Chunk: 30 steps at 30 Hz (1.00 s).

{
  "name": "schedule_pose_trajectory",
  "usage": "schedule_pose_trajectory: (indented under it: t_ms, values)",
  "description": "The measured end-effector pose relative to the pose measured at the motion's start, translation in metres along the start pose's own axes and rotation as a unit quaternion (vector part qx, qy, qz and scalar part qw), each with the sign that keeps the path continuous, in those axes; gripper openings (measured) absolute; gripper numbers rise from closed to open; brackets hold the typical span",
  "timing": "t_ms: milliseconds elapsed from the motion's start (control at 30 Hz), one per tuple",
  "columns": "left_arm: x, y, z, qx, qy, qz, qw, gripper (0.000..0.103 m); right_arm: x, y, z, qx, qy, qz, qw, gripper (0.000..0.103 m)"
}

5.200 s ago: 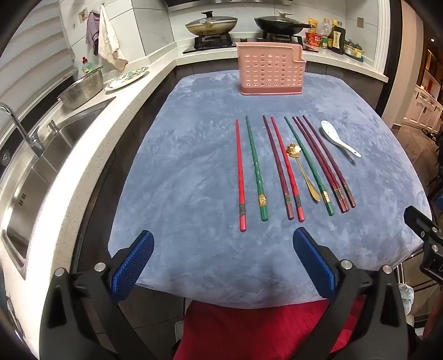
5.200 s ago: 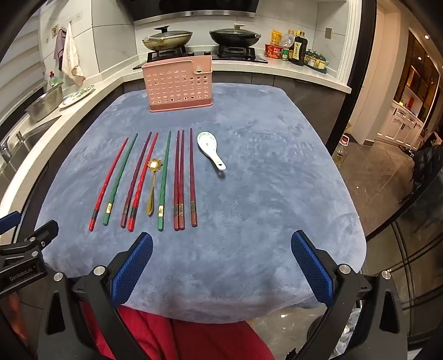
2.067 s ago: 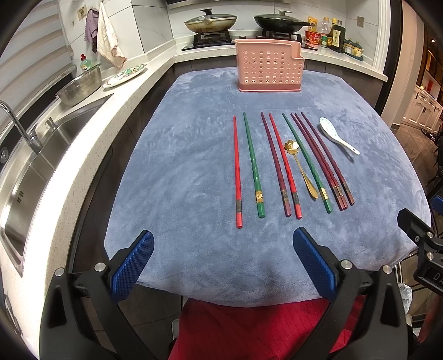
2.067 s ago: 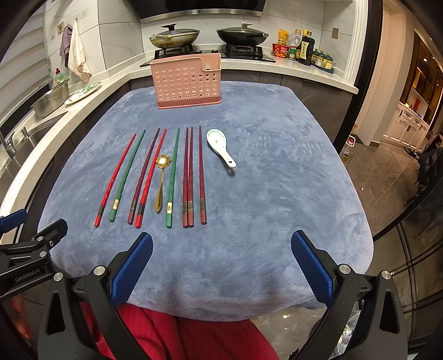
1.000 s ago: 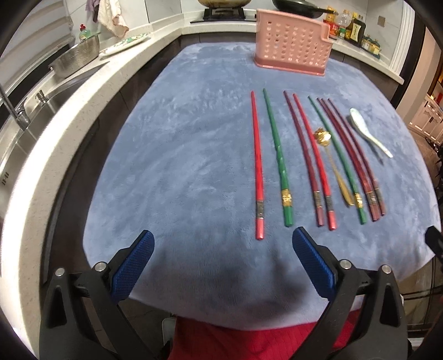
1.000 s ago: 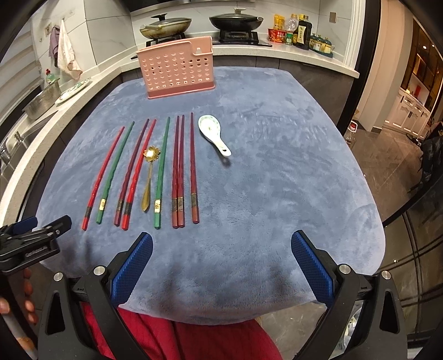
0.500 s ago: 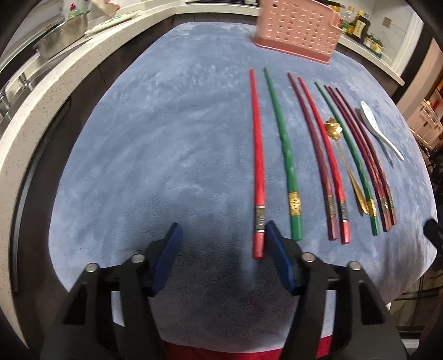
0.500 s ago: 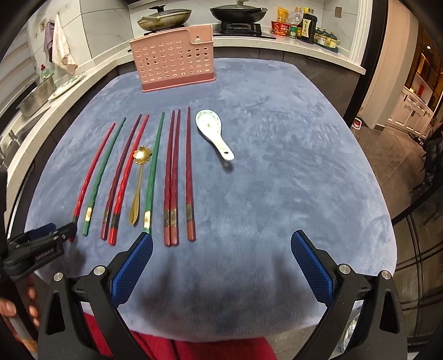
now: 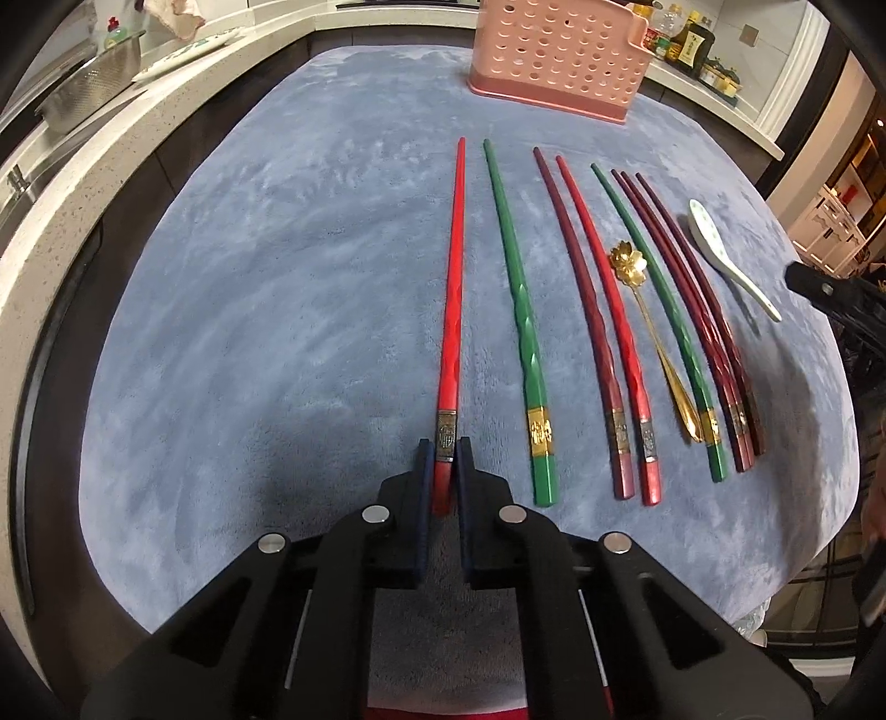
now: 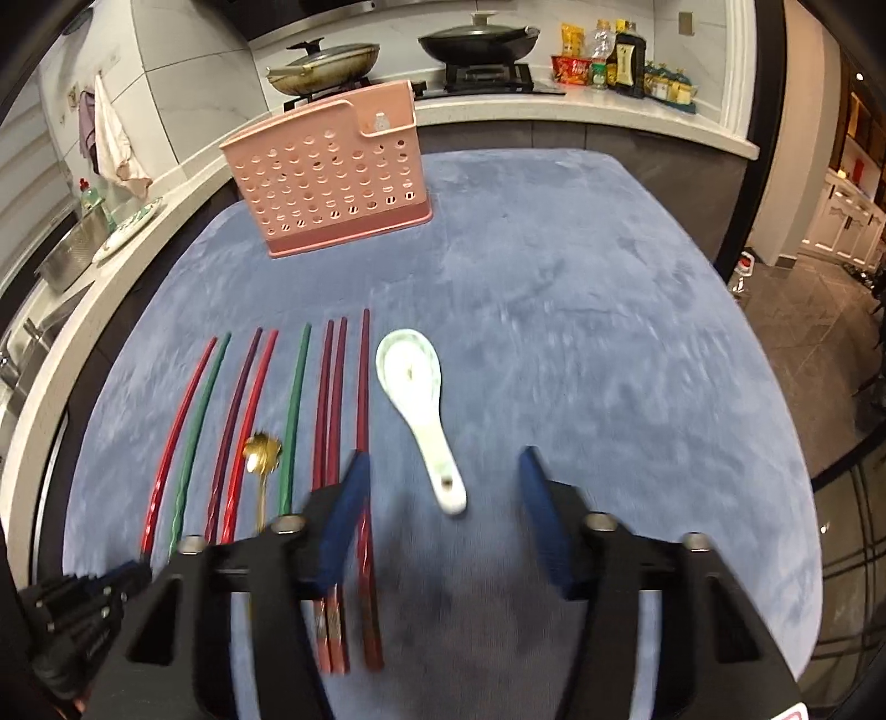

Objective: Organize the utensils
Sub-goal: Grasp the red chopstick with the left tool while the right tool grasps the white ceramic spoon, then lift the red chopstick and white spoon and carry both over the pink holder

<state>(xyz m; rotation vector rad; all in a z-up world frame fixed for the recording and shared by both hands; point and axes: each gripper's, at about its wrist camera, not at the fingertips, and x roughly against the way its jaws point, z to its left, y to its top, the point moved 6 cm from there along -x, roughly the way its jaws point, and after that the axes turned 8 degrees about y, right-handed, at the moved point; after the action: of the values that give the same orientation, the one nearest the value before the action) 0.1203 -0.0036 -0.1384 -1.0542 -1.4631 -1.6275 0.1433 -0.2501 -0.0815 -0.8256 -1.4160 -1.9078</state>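
Several red, green and maroon chopsticks lie side by side on a blue-grey cloth (image 9: 277,277), with a gold flower spoon (image 9: 628,260) among them. My left gripper (image 9: 444,446) is low over the near end of the leftmost red chopstick (image 9: 451,310), its jaws closing with the pads against the stick. A white ceramic spoon (image 10: 410,371) lies to the right of the row. The handle end of this spoon sits between the blue pads of my right gripper (image 10: 443,459). Its jaws are closing and stand clear of the handle on both sides.
A pink perforated utensil holder (image 10: 332,183) stands upright at the far end of the cloth. A stone counter with a metal bowl (image 9: 88,94) runs along the left. Pans (image 10: 476,39) and bottles sit on the stove counter behind. The cloth's near edge drops off below the grippers.
My left gripper came forward and down onto the red chopstick's end and went from wide open to closed on it. My right gripper moved forward to the white spoon and its jaws narrowed.
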Motion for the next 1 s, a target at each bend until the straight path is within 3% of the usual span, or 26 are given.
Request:
schedule_pose_trajectory:
  t_ms: [133, 267, 600, 767, 1000]
  values:
    - [-0.003, 0.003, 0.000, 0.002, 0.002, 0.004, 1.0000, 0.008, -0.028, 0.006, -0.006, -0.008, 0.023, 0.025, 0.999, 0.026]
    - [-0.004, 0.003, 0.000, 0.003, 0.002, 0.005, 1.0000, 0.008, -0.047, 0.003, -0.009, -0.016, 0.036, 0.046, 0.998, 0.018]
    - [-0.006, 0.004, 0.000, 0.001, 0.002, 0.003, 1.0000, 0.008, -0.057, -0.011, -0.008, -0.020, 0.052, 0.050, 0.997, 0.014]
    - [0.004, 0.007, 0.002, 0.003, -0.003, -0.008, 1.0000, 0.007, -0.042, -0.010, -0.007, -0.021, 0.051, 0.043, 0.998, 0.011]
    - [0.051, 0.033, 0.011, 0.016, -0.013, -0.061, 0.9979, 0.007, 0.009, 0.014, -0.005, -0.021, 0.044, 0.000, 0.999, 0.007]
